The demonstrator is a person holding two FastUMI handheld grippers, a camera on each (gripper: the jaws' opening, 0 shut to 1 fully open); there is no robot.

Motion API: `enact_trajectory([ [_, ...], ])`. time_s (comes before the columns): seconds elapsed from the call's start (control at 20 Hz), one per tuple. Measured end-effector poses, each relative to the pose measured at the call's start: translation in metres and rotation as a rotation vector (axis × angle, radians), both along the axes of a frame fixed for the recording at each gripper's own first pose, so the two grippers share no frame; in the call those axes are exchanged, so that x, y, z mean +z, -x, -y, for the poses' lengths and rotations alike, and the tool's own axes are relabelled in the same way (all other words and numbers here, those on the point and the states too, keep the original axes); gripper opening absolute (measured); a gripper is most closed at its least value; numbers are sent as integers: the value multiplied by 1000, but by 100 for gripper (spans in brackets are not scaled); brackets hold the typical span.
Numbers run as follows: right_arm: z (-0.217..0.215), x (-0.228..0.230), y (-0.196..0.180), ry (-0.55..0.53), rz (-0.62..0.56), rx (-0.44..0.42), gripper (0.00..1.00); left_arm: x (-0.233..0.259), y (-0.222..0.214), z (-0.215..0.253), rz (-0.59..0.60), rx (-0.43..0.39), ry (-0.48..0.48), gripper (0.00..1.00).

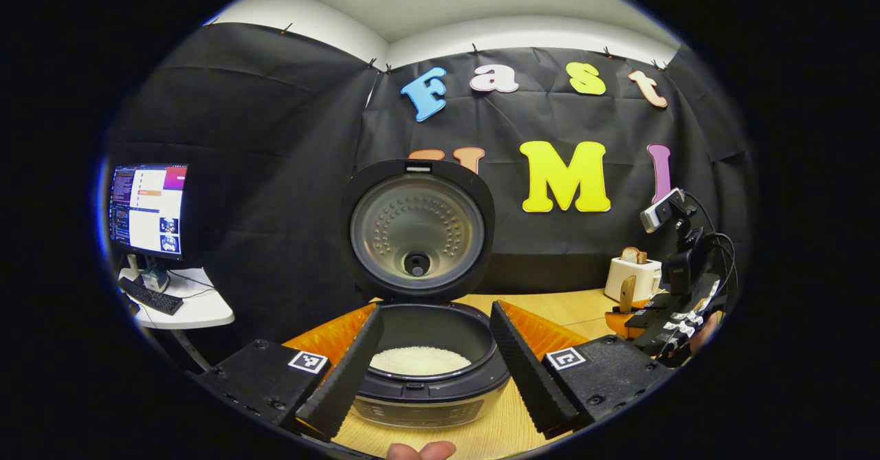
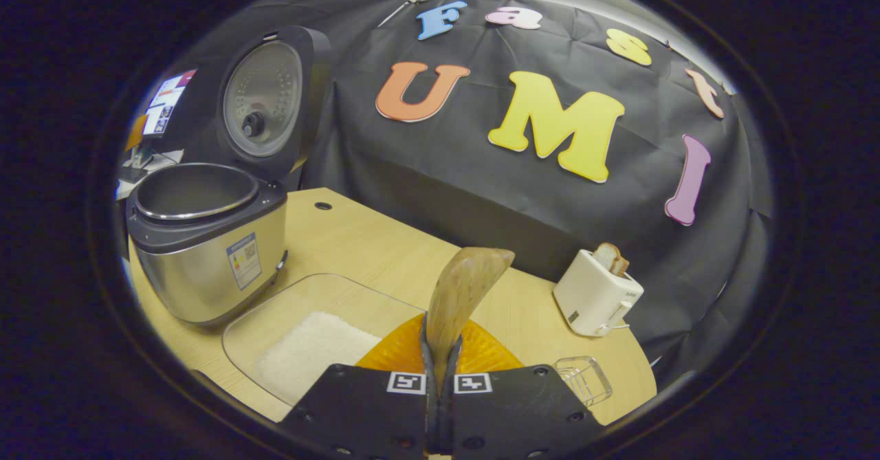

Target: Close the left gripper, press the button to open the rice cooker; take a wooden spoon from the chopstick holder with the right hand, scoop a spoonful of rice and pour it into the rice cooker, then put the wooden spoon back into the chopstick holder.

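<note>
Right gripper view — right gripper point(image 2: 440, 377) clamped on wooden spoon point(image 2: 462, 288) handle | spoon looks light, stiff | left gripper point(image 1: 433, 370) fingers spread wide, empty — rice cooker point(image 1: 430, 377) open

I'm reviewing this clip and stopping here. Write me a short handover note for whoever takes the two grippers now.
Left gripper: open, in front of the silver-and-black rice cooker, lid up, white rice in its pot.
Right gripper: shut on the wooden spoon, bowl up, no rice visible on it, above the orange chopstick holder.
Clear rice tray lies beside the cooker.
Done: cooker opened.
Left: can't tell whether the scoop is done; otherwise return the spoon.
</note>
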State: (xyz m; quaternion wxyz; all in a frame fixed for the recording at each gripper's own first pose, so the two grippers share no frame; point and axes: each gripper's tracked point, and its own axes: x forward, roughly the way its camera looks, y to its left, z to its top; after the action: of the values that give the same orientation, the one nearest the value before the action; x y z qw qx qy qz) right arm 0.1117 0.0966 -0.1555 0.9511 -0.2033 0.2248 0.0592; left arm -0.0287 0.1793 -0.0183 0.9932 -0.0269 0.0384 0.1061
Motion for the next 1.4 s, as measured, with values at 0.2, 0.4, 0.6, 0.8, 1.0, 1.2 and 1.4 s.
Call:
enact_trajectory([
  [0.2,-24,-14,9,-143,-83,-4,0,-2,4,-16,-4,29,24,99],
  [0.4,-37,-15,10,-321,-151,-45,0,3,4,-13,9,27,42,99],
  [0.6,-51,-18,2,-472,-201,-66,0,1,5,-11,2,17,34,99],
  [0.8,-55,-19,-5,-671,-293,-109,0,2,6,-12,2,30,38,99],
  [1.0,-60,-17,-10,-833,-345,-136,0,4,7,-12,2,28,32,99],
  [1.2,-53,-20,-16,-1060,-409,-224,0,5,6,-6,9,17,52,99],
  [1.4,-41,-7,-20,-1135,-390,-250,0,8,5,-3,17,10,48,99],
])
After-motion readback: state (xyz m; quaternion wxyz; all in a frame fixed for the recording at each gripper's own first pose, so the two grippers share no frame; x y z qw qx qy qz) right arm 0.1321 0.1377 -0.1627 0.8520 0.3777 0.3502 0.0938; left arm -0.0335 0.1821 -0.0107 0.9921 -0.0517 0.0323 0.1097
